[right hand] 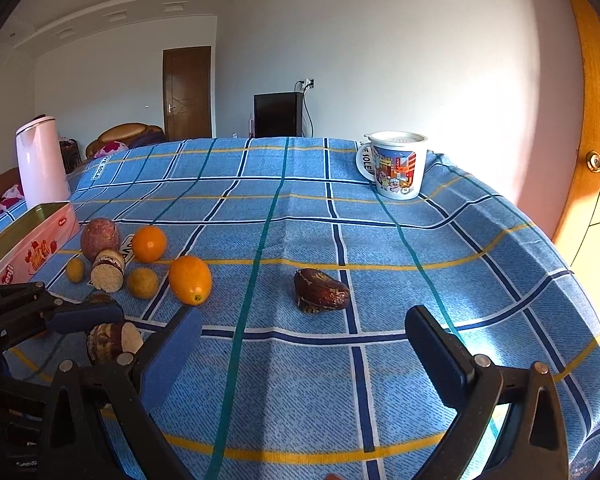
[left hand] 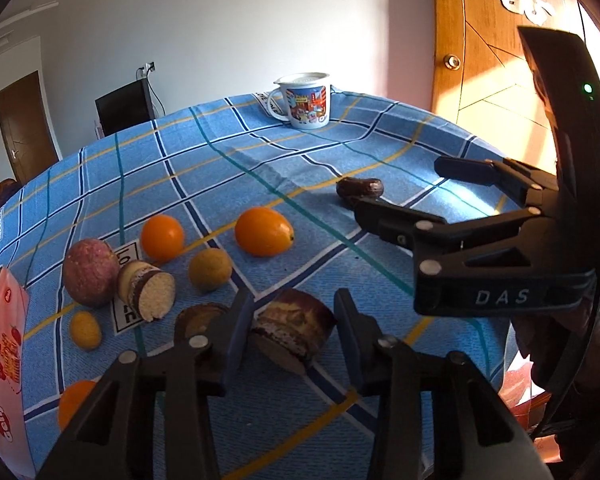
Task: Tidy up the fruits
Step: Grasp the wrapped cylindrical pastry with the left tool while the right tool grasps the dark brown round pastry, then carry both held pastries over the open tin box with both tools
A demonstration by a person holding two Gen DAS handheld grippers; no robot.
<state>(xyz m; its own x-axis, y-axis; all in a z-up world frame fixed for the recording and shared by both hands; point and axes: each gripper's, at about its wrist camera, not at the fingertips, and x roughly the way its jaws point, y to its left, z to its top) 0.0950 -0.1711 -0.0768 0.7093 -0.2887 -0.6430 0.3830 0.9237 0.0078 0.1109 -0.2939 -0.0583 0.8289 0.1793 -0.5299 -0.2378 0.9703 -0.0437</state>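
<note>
Several fruits lie on the blue checked cloth: an oval orange fruit [left hand: 264,231] [right hand: 190,279], a round orange [left hand: 162,237] [right hand: 149,243], a purple passion fruit [left hand: 90,273] [right hand: 100,238], a yellow-brown ball [left hand: 210,269] [right hand: 143,282] and a small yellow fruit [left hand: 85,329] [right hand: 75,269]. A dark wrinkled fruit [left hand: 360,189] [right hand: 320,291] lies apart to the right. My left gripper [left hand: 290,314] is open around a chocolate-coated cake roll [left hand: 294,330] [right hand: 110,340]. My right gripper [right hand: 304,328] [left hand: 398,184] is open and empty, just short of the dark fruit.
A pink tin box [right hand: 28,240] [left hand: 4,360] stands at the left. A second cake piece [left hand: 148,290] [right hand: 108,270] lies among the fruits. A printed mug [right hand: 396,166] [left hand: 306,100] and a white kettle [right hand: 40,162] stand farther back. Another orange [left hand: 74,400] lies near the front left.
</note>
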